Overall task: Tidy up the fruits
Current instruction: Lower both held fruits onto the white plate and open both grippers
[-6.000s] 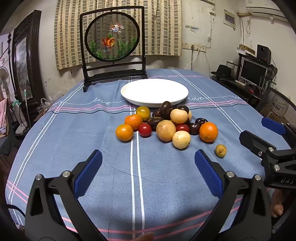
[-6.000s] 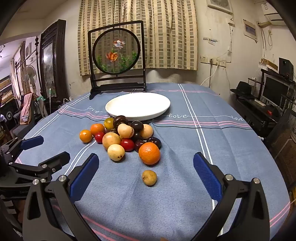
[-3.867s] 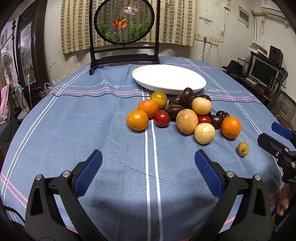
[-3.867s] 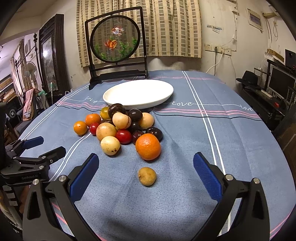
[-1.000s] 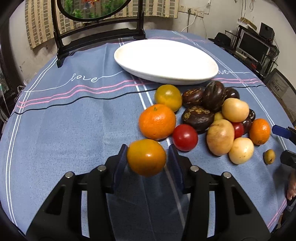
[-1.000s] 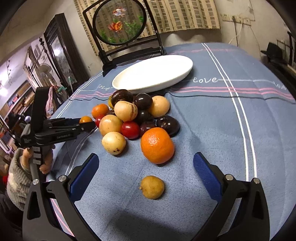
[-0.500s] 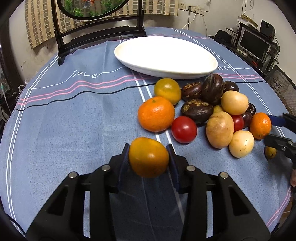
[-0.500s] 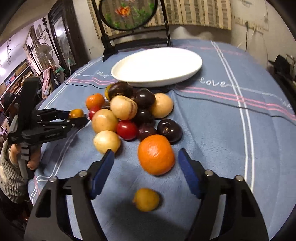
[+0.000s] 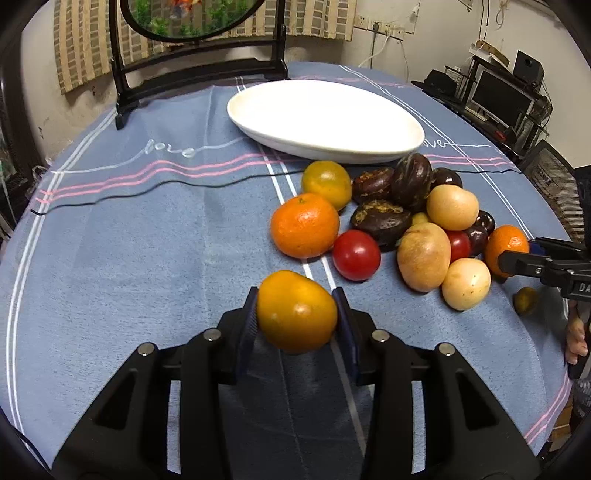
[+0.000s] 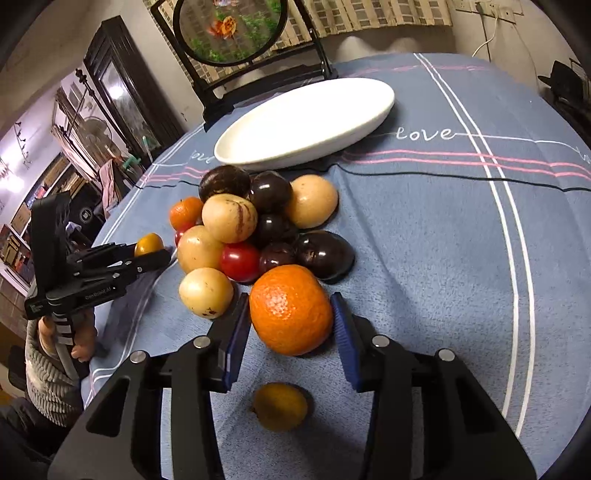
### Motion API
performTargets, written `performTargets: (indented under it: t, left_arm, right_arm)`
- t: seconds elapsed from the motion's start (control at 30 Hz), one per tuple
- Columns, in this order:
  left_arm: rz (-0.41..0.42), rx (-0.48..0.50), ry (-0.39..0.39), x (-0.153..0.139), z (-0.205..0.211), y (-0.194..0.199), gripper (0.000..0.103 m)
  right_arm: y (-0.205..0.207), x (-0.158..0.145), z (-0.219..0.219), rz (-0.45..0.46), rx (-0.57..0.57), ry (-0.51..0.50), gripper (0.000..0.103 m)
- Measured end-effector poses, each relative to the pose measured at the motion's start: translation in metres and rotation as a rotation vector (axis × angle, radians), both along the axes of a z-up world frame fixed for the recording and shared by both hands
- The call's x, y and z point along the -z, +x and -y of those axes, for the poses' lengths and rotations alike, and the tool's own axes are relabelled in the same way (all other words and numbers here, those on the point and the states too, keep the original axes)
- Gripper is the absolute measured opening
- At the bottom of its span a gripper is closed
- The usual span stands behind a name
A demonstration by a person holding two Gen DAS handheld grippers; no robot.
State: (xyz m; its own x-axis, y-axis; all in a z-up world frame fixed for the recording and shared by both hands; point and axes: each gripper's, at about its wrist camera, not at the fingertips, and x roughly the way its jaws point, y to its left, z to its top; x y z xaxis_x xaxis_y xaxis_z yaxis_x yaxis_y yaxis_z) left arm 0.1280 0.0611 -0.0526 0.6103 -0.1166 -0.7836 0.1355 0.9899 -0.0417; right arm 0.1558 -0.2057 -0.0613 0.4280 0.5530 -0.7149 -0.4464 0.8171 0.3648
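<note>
My left gripper (image 9: 295, 314) is shut on a yellow-orange tangerine (image 9: 295, 310) and holds it just above the blue cloth, in front of the fruit pile. In the right wrist view it shows at the left (image 10: 147, 243). My right gripper (image 10: 290, 314) has its jaws on both sides of a big orange tangerine (image 10: 290, 308) at the near edge of the pile, with small gaps to the pads. A small yellow fruit (image 10: 280, 406) lies under it. The empty white oval plate (image 9: 332, 110) stands behind the pile.
The pile holds another tangerine (image 9: 304, 225), a yellow-green one (image 9: 327, 182), red tomatoes (image 9: 356, 254), tan fruits (image 9: 424, 262) and dark purple fruits (image 9: 380, 219). A black framed round fish screen (image 9: 192, 22) stands at the table's far edge. Desks and monitors stand right.
My left gripper has closed on the yellow-orange tangerine and lifted it slightly. My right gripper has moved forward and narrowed around the big orange tangerine.
</note>
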Motion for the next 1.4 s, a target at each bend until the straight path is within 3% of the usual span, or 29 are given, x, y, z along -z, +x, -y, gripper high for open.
performTargets:
  t: [0.1, 0.23, 0.37, 0.53, 0.73, 0.8, 0.9, 0.97, 1.0, 1.2, 1.4]
  left_arm:
    - [0.010, -0.010, -0.004, -0.012, 0.001, 0.001, 0.039]
    - [0.068, -0.017, 0.031, -0.056, 0.007, 0.024, 0.040]
    - [0.101, -0.021, 0.032, -0.082, 0.021, 0.069, 0.040]
    - [0.054, -0.064, 0.011, -0.066, 0.031, 0.131, 0.040]
    - [0.008, -0.068, 0.040, -0.036, 0.037, 0.169, 0.040]
    - [-0.006, -0.064, 0.042, -0.029, 0.035, 0.174, 0.040]
    - [-0.013, -0.055, 0.044, -0.024, 0.034, 0.179, 0.041]
    - [-0.009, -0.057, 0.046, -0.023, 0.033, 0.180, 0.050]
    - [0.001, -0.062, 0.043, -0.024, 0.032, 0.180, 0.059]
    - [0.046, -0.087, 0.024, -0.040, 0.024, 0.174, 0.062]
    - [0.079, -0.116, 0.008, -0.051, 0.008, 0.138, 0.073]
  right_arm:
    - [-0.002, -0.011, 0.005, 0.014, 0.004, 0.042, 0.044]
    - [0.011, -0.050, 0.006, 0.068, 0.003, 0.070, 0.044]
    - [0.057, -0.085, -0.012, 0.126, 0.022, 0.052, 0.044]
    - [0.116, -0.065, -0.038, 0.108, 0.079, 0.017, 0.044]
    - [0.166, -0.035, -0.053, 0.077, 0.101, -0.062, 0.044]
    - [0.173, -0.031, -0.055, 0.083, 0.101, -0.079, 0.045]
    - [0.177, -0.028, -0.055, 0.100, 0.113, -0.108, 0.066]
    - [0.177, -0.033, -0.052, 0.146, 0.127, -0.107, 0.066]
    - [0.178, -0.034, -0.051, 0.151, 0.120, -0.103, 0.066]
    - [0.174, -0.040, -0.042, 0.156, 0.124, -0.074, 0.066]
    - [0.148, -0.053, -0.020, 0.167, 0.152, -0.017, 0.066]
